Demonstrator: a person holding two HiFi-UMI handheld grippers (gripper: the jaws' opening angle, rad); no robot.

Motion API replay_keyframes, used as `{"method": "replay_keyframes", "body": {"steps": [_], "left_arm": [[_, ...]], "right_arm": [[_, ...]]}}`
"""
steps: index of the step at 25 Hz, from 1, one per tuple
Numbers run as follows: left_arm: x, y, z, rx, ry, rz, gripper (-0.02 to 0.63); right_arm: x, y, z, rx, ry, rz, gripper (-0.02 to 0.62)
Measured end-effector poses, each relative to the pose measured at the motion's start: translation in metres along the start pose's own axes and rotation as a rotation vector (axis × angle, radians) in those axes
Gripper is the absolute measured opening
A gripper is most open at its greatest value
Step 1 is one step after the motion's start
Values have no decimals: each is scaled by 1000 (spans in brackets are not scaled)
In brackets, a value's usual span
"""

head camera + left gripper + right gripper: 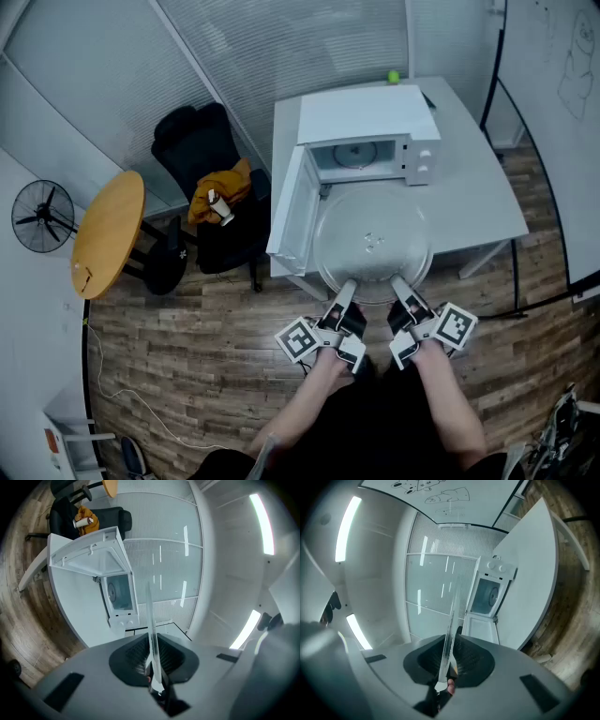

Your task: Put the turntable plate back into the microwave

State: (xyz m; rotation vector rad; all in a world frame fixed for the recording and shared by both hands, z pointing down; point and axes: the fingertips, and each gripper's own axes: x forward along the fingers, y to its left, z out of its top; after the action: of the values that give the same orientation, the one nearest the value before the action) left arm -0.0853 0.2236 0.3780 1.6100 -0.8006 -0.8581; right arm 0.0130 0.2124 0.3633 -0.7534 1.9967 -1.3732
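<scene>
Two grippers, the left gripper (pixel 347 287) and the right gripper (pixel 399 285), pinch the near rim of the turntable plate (pixel 373 242) side by side. It hangs roughly level before the microwave (pixel 370 117), whose open cavity lies straight ahead beyond its far rim.

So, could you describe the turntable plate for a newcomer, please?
A white microwave stands, door open, on the white table. Before it hangs a round plate, gripped at its near rim by the left gripper and right gripper. Unlike those, it is transparent.
</scene>
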Motion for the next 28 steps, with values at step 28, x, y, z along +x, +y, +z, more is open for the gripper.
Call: {"method": "replay_keyframes", "body": {"steps": [28], "left_arm": [[-11, 17, 8, 24, 26, 41, 37]], "right_arm": [[5, -18, -20, -3, 6, -63, 48]]}}
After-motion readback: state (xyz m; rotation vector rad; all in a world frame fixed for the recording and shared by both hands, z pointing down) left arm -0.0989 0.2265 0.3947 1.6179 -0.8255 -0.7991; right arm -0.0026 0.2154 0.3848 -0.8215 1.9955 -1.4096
